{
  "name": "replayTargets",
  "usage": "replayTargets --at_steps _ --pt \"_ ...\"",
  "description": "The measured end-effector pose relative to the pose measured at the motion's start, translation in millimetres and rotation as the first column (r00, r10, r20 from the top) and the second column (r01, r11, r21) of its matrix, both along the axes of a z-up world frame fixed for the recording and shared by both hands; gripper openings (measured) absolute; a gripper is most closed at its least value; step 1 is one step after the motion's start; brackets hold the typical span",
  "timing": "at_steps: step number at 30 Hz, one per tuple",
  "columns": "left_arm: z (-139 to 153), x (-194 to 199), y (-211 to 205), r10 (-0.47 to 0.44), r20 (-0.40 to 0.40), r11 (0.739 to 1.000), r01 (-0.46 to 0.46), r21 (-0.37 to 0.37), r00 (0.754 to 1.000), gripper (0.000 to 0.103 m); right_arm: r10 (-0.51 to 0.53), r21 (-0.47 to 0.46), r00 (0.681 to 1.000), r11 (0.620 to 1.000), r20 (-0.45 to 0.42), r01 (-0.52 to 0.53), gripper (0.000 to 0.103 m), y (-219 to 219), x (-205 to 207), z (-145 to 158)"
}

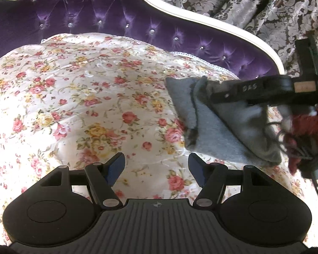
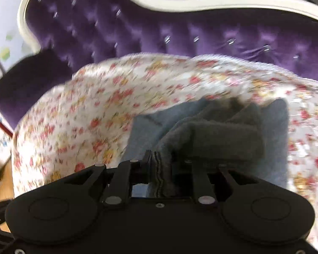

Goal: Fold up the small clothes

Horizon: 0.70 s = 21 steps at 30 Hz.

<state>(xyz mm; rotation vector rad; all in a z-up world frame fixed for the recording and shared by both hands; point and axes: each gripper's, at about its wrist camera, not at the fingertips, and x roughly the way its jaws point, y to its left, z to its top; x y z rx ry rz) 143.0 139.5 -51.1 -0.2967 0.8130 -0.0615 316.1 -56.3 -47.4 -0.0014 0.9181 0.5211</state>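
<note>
A small grey fleece garment [image 1: 220, 122] lies partly folded on the floral bedspread [image 1: 74, 97], to the right in the left wrist view. My left gripper [image 1: 156, 167] stands open over the bare bedspread, left of and nearer than the garment, with nothing between its blue pads. My right gripper [image 2: 161, 169] is shut on a stitched hem of the grey garment [image 2: 214, 135], lifting a fold of it over the flat lower layer. In the left wrist view the right gripper [image 1: 254, 91] shows from the side above the garment. The right wrist view is motion blurred.
A purple tufted headboard [image 1: 108, 14] with a cream frame runs behind the bed. Patterned grey curtains [image 1: 254, 6] hang at the back right. A person's dark red sleeve [image 1: 307, 139] and cables sit at the right edge. Wooden floor [image 2: 2, 186] shows beyond the bed's left edge.
</note>
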Motion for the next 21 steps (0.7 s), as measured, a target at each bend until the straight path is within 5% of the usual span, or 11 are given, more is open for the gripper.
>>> replayTargets --at_steps 7,12,16,21 --pt "4.2 4.2 5.6 -0.019 0.004 1.000 0.019 0.001 1.000 0.064 0.177 0.134 0.982 0.974 0.070 -0.185 0.048 19.6 -25.4 12.0" --pt "21.9 20.2 7.2 -0.036 0.042 0.999 0.037 -0.010 0.998 0.064 0.096 0.229 0.983 0.965 0.157 -0.131 0.062 -19.5 -39.0 44.6" --pt "33.7 44.1 0.9 -0.069 0.059 0.997 0.071 -0.033 0.996 0.064 0.027 0.158 0.980 0.986 0.196 -0.059 0.063 -49.6 -53.8 46.8" --pt "38.8 70.7 -12.4 -0.112 0.051 0.992 0.114 -0.046 0.992 0.064 0.108 -0.012 0.953 0.994 0.282 -0.109 0.070 -43.8 -98.0 28.3"
